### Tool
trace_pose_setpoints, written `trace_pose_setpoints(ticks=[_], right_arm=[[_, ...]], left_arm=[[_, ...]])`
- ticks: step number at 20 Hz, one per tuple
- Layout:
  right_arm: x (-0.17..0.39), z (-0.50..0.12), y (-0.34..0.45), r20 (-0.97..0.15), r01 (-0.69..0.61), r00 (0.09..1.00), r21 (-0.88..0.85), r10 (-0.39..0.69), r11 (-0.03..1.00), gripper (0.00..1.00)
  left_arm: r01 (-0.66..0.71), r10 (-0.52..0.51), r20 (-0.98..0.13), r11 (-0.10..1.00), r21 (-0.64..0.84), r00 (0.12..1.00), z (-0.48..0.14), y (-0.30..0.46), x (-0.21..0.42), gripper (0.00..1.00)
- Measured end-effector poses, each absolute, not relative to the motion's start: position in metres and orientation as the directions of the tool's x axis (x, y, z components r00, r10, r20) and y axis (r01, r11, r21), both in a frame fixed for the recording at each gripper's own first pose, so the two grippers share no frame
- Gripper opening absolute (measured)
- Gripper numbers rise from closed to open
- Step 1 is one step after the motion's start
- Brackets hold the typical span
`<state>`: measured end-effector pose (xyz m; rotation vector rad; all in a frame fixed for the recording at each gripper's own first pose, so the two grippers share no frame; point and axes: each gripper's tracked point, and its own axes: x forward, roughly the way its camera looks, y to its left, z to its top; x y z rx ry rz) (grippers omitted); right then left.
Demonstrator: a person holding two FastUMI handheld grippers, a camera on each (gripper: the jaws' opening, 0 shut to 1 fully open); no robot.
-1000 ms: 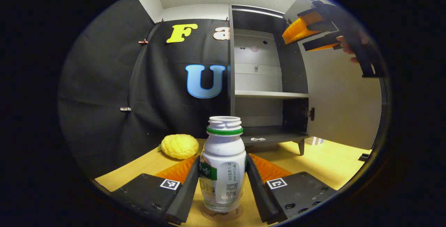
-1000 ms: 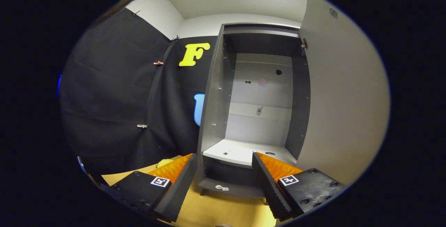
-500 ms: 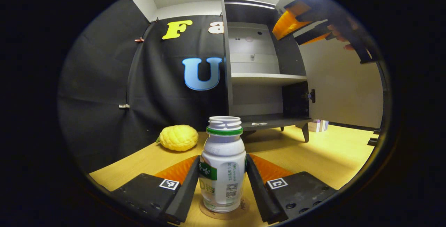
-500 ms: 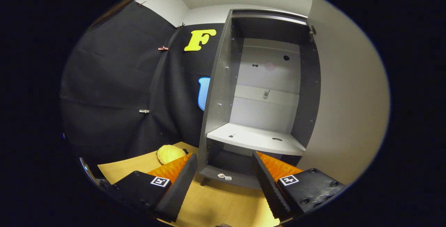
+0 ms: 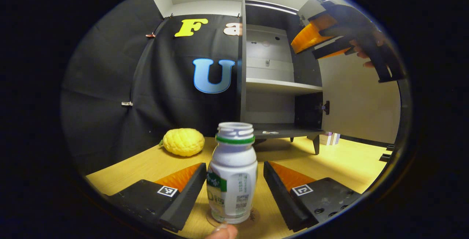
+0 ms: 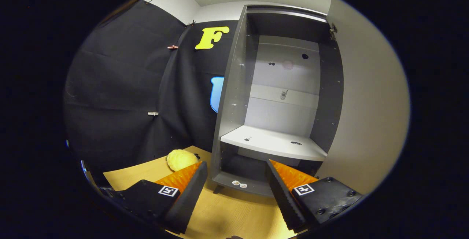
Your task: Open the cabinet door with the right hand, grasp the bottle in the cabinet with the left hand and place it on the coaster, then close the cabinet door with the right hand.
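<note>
Left gripper (image 5: 231, 191) stood with fingers parted, clear of the capless white bottle (image 5: 232, 180) with green neck ring, upright on the coaster (image 5: 253, 217).

left gripper (image 5: 231, 191) black blocky body, square coded tags, screws, ridged jaws, right gripper (image 6: 234, 195) same build, tags, screws

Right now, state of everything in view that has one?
cabinet door: open, swung right
cabinet: shelves bare
bottle: upright on the coaster, uncapped
coaster: under the bottle
left hand-held gripper: open, fingers clear of the bottle
right hand-held gripper: open, holding nothing
yellow fruit: lying on the table
</note>
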<state>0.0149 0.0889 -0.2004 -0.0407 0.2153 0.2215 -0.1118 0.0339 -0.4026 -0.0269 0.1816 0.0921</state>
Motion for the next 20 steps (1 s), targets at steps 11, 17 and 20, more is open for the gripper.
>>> trace_pose_setpoints(ticks=[11,17,20], right_arm=[[0.015,-0.117,0.044,-0.134,-0.067,0.989,0.019,0.069,0.998,0.97],[-0.028,-0.067,-0.012,-0.097,0.077,0.992,0.025,-0.075,0.997,0.98],[-0.065,-0.044,-0.043,-0.070,0.162,0.984,-0.011,-0.162,0.987,0.94]], left_arm=[[0.030,-0.031,-0.053,0.999,-0.018,0.998,-0.231,0.037,-0.055,0.97],[0.179,-0.181,-0.045,0.983,-0.035,0.983,-0.134,0.016,-0.014,0.97],[0.226,-0.227,-0.010,0.974,-0.025,0.974,-0.098,0.006,0.007,0.97]])
